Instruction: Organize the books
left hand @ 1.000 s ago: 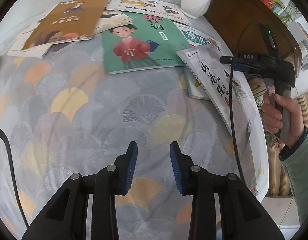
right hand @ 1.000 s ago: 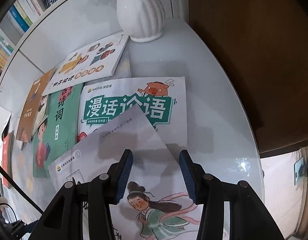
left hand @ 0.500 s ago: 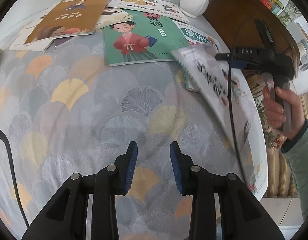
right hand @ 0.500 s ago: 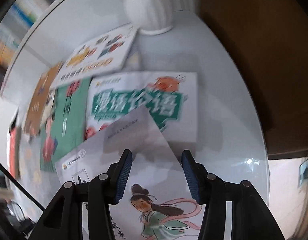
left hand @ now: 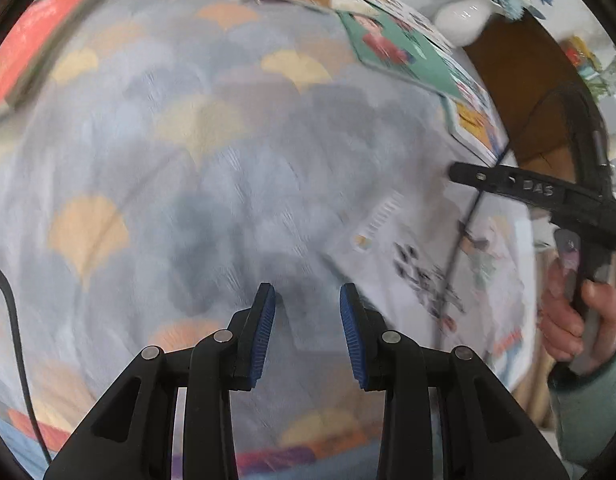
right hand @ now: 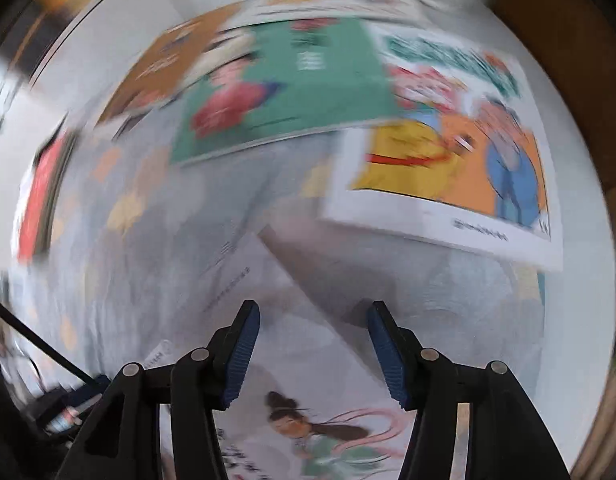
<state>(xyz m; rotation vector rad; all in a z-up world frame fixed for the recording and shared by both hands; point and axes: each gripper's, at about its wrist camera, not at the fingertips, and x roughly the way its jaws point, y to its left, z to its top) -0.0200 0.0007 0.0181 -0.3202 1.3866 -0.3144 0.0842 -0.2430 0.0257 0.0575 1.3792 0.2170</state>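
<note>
The books are still spread out over the bench (left hand: 235,184), which has a cloth with fan shapes on it. None of them sit in a neat pile yet, so most of the tidying is still left to do.

One white book (right hand: 267,320) with a drawn girl on its cover lies right under the right claw (right hand: 314,350). This claw has just been opening. Its blue pads stand apart on each side of the white book and do not press on it, so the book looks let go. In the left view the same white book (left hand: 420,256) lies near the edge of the bench, close to the person's hand (left hand: 576,320).

The left claw (left hand: 308,332) is a little open and holds nothing. Only the cloth shows between its pads.

Farther back lie a green book (right hand: 291,80), a book with an orange and yellow picture (right hand: 448,168), a brown book (right hand: 163,68) and a red book (left hand: 31,48) off to the side. A white vase (left hand: 464,20) stands at the far end. The pictures are blurry, so small things are hard to tell.
</note>
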